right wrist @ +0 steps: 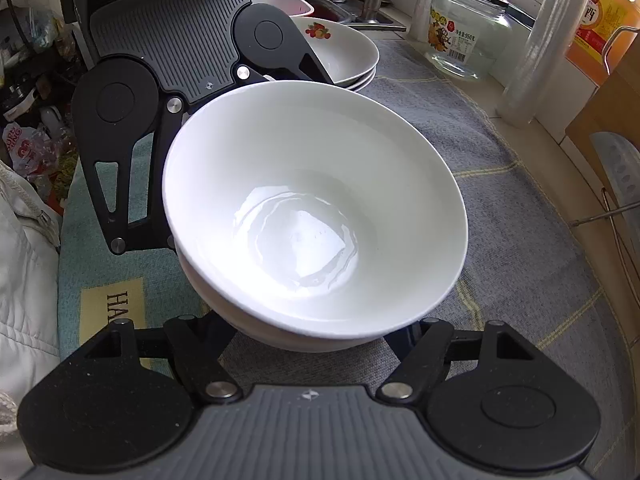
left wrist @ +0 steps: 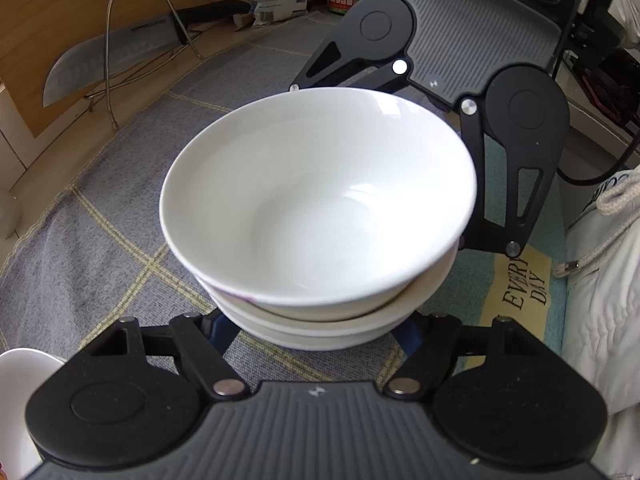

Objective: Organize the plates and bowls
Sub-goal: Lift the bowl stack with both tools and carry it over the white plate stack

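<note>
A stack of white bowls [left wrist: 320, 200] stands on the grey checked cloth [left wrist: 100, 220], and its top bowl [right wrist: 316, 208] sits slightly tilted. My left gripper [left wrist: 316, 332] reaches in from the near side, with its blue-tipped fingers [left wrist: 218, 330] pressed against the sides of the lowest bowl. My right gripper [right wrist: 312, 336] faces it from the opposite side, its fingers likewise closed around the stack's base. Each gripper's fingertips are mostly hidden under the bowl rims. Fruit-patterned plates [right wrist: 344, 56] are stacked behind.
A large knife [left wrist: 112, 64] rests in a wire rack [left wrist: 140, 8] against a wooden board at the back left. A glass jar [right wrist: 464, 36] and an orange bottle [right wrist: 600, 20] stand by the window. A white jacket [left wrist: 600, 300] lies beside the cloth.
</note>
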The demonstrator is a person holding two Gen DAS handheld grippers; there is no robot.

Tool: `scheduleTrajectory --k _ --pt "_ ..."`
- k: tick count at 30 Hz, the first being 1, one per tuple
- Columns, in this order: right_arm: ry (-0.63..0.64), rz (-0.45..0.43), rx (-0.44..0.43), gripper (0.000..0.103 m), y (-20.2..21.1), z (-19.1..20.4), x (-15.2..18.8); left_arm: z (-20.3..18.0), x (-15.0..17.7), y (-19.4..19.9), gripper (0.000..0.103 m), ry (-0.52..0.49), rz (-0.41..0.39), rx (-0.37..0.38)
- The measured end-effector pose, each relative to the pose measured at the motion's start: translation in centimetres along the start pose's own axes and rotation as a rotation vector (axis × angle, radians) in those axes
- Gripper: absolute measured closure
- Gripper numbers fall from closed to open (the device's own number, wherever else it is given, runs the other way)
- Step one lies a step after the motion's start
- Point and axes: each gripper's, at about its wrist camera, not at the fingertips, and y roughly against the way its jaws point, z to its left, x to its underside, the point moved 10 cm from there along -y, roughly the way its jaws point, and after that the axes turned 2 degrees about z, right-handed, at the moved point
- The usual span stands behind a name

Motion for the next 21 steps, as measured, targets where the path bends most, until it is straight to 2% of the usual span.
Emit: scheduleTrajectory --k 6,15,21 --pt "0.006 0.006 -0.003 0.023 0.4 0.3 -0.1 -0.3 0.1 0.4 0.027 0.018 0.000 0.004" --pt "0.031 0.004 0.012 0.023 2.1 1.1 -1.5 -0.8 -0.1 3.3 0.027 0.024 -0.028 -0.045" --pt "0.088 0.000 0.031 0.023 3.1 1.8 -3.7 -0.2 0.6 5.7 0.027 0.046 -0.042 -0.090"
